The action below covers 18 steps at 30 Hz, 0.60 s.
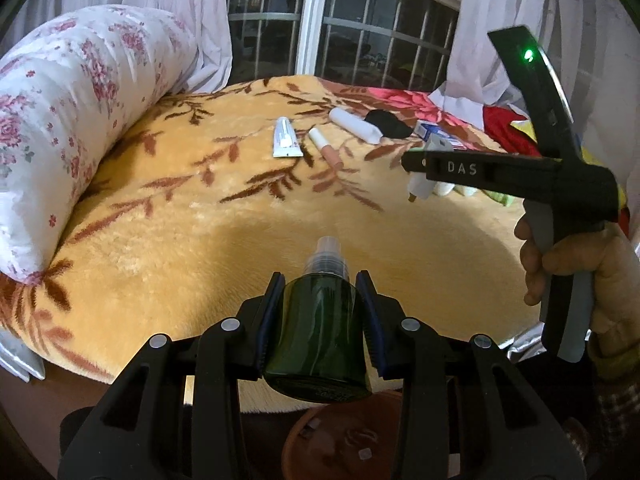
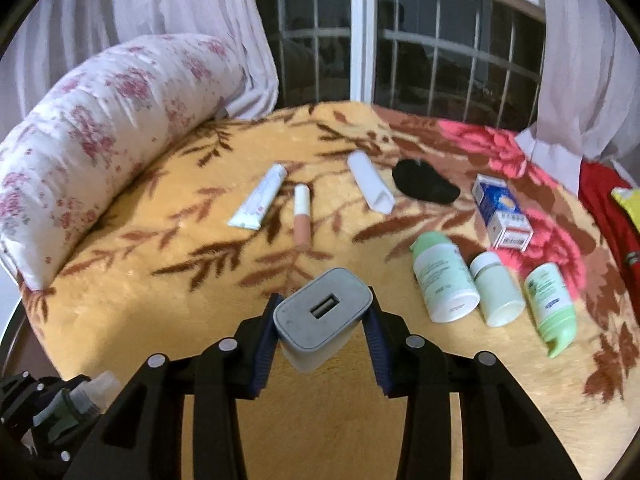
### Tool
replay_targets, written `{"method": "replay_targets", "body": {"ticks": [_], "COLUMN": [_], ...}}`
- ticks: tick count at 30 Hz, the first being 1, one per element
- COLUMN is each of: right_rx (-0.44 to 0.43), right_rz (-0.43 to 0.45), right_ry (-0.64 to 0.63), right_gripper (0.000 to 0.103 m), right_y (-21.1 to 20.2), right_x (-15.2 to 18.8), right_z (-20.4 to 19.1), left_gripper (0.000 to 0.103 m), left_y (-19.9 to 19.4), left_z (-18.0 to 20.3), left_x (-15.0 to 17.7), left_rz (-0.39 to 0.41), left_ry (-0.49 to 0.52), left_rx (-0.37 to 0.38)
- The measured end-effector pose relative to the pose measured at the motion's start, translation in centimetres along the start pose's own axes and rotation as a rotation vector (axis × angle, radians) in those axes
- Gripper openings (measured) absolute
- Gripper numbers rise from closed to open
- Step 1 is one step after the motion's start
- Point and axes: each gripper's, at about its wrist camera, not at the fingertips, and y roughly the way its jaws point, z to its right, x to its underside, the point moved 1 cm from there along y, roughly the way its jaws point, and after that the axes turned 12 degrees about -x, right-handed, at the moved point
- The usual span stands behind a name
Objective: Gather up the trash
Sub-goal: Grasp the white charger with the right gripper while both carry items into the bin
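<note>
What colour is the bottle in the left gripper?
Dark green bottle, clear cap; best in the left wrist view.

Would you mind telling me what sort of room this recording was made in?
Most likely a bedroom: a bed under a plush leaf-patterned blanket, a rolled floral quilt along its side, and a curtained, barred window behind.

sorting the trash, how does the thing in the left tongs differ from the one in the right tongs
The left tongs hold a dark green bottle; the right tongs hold a grey USB charger.
The bottle is round and see-through with a clear spray cap; the charger is boxy and opaque with a USB port facing the camera.
Both are clamped between blue pads above the yellow blanket.
</note>
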Motion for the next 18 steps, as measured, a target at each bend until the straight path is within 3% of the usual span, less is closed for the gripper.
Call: {"method": "replay_targets", "body": {"ticks": [4, 9, 13, 18], "right_rx": [-0.046, -0.109, -0.147, -0.185], "right_rz": [0.040, 0.036, -0.055, -0.202], "right_ry": [-0.034, -0.079, -0.066, 0.001], "right_gripper": [0.040, 0.040, 0.040, 0.040], "right_y": [-3.5, -7.9, -9.1, -7.7], "right_x": [0.8, 5.2, 10.7, 17.2], "right_z": [-1.6, -3.8, -4.4, -4.9], "left_gripper": [0.036, 0.036, 0.036, 0.036], "left_y": [-1.9, -3.5, -4.0, -3.0], "left_z": [0.3, 0.7, 1.2, 2.2], "left_x": [0.7, 3.0, 6.3, 10.0], "left_rz": [0.016, -0.007, -0.074, -0.186], "left_ry": [0.009, 0.033, 0.058, 0.092], "left_rx": [0.020, 0.043, 0.056, 0.058]}}
